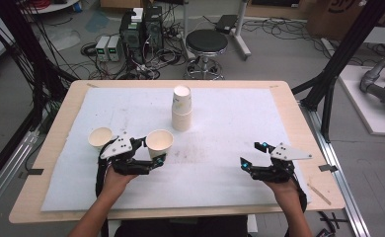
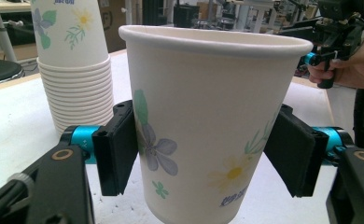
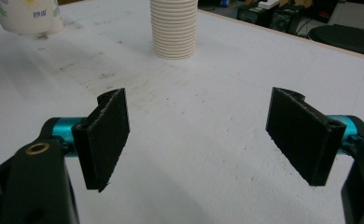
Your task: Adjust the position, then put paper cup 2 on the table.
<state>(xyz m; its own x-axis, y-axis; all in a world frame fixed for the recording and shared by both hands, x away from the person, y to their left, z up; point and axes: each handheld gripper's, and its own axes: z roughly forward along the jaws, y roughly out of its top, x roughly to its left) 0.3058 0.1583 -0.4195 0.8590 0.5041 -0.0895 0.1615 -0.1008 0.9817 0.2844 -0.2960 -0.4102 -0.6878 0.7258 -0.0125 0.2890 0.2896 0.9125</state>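
Lab floor strewn with cables, a black stool (image 1: pixel 207 42) and power units beyond a wooden counter (image 1: pixel 57 128) covered by a white mat (image 1: pixel 220 143). Ahead of both tongs and between them, near the mat's far edge: a tall stack of paper cups (image 1: pixel 182 109), seen close on the left in the left gripper view (image 2: pixel 75 70) and straight ahead in the right gripper view (image 3: pixel 174 28). Left tongs (image 1: pixel 151 154) (image 2: pixel 208 154) clamped on a flowered paper cup (image 1: pixel 159 142) (image 2: pixel 213 121), upright, pads pressed against both sides of its wall, base seemingly just off the mat. Just left of those tongs, standing on the mat: a second single cup (image 1: pixel 100 138), mouth up. Right tongs (image 1: pixel 252 154) (image 3: pixel 203 135) well apart from all cups, spread wide over bare mat, nothing between the pads.
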